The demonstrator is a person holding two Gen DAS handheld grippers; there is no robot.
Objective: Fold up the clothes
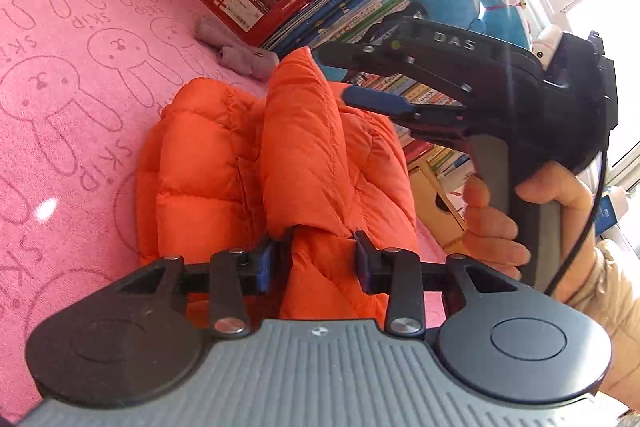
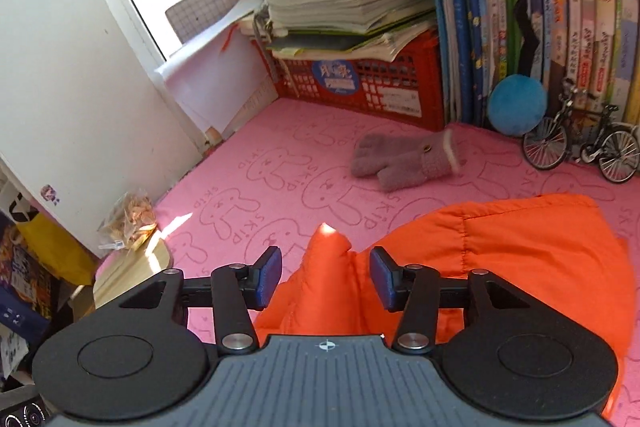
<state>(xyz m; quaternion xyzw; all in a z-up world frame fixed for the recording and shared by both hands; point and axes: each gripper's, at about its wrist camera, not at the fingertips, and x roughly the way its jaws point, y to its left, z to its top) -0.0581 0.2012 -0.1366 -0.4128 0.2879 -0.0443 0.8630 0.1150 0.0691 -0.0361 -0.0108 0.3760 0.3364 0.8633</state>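
An orange puffy jacket (image 1: 224, 163) lies bunched on a pink rabbit-print towel (image 1: 72, 75). One padded fold stands up as a ridge down its middle. My left gripper (image 1: 316, 261) is at the near end of that ridge, shut on the fold, which narrows between the pads. My right gripper (image 1: 338, 75), held by a hand (image 1: 496, 227), hovers open at the far top of the ridge without touching it. In the right wrist view the right gripper (image 2: 325, 279) stands open over a pointed tip of the jacket (image 2: 500, 247), which touches neither pad.
A pair of purple gloves (image 2: 404, 163) lies on the towel beyond the jacket. A red basket (image 2: 360, 83) stacked with papers, rows of books (image 2: 580, 27), a blue ball (image 2: 516, 103) and model bicycles (image 2: 576, 143) line the far edge. A snack bag (image 2: 128, 223) sits by the white wall.
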